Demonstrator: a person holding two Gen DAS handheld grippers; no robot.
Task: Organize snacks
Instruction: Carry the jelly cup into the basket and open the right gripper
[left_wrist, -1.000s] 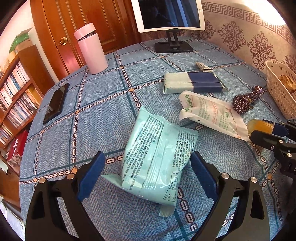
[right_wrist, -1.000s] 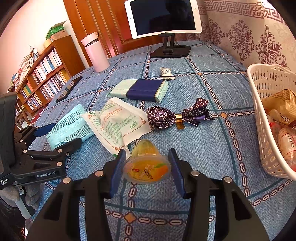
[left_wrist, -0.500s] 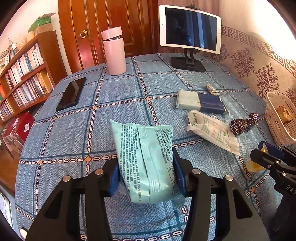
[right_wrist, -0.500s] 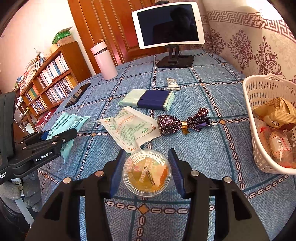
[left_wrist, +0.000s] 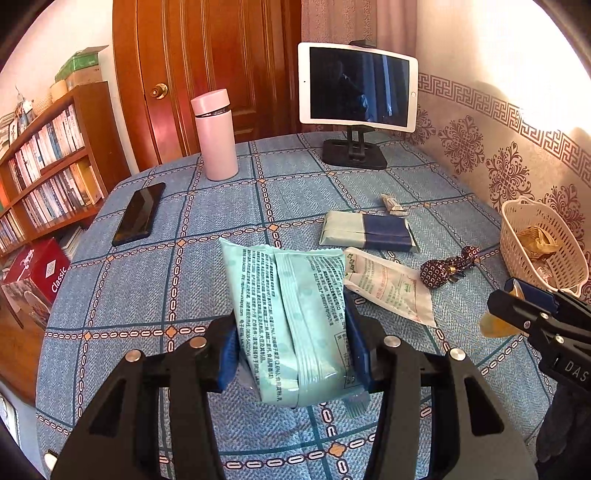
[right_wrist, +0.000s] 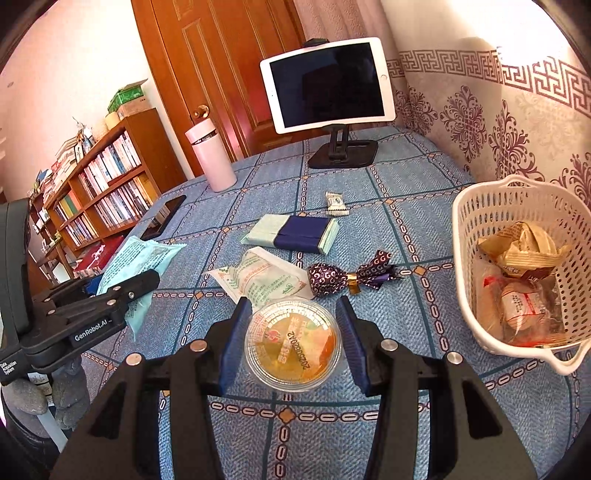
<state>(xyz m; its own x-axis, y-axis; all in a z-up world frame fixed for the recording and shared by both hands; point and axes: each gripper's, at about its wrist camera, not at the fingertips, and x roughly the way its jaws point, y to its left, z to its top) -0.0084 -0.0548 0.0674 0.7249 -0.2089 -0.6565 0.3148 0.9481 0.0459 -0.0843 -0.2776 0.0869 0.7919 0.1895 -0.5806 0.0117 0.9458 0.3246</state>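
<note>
My left gripper (left_wrist: 291, 350) is shut on a mint-green snack pack (left_wrist: 291, 314), lifted off the blue tablecloth and standing on end. The same mint-green pack (right_wrist: 133, 266) shows at the left of the right wrist view. My right gripper (right_wrist: 293, 336) is shut on a clear orange jelly cup (right_wrist: 293, 343), held above the table with its lid facing the camera. A white basket (right_wrist: 476, 229) with wrapped snacks stands to its right. On the cloth lie a white sachet (right_wrist: 258, 278), a purple wrapped candy (right_wrist: 343, 277), a green-and-navy pack (right_wrist: 295, 234) and a small candy (right_wrist: 336, 203).
A tablet on a stand (left_wrist: 356, 88) and a pink flask (left_wrist: 216, 134) stand at the far side. A black phone (left_wrist: 138, 214) lies at the left. A patterned wall (right_wrist: 498, 122) runs along the right edge; a bookshelf (left_wrist: 40, 177) is beyond the left edge.
The left gripper closed on the mint-green pack and raised it off the cloth. The right gripper lifted the jelly cup, tipping its lid toward the camera.
</note>
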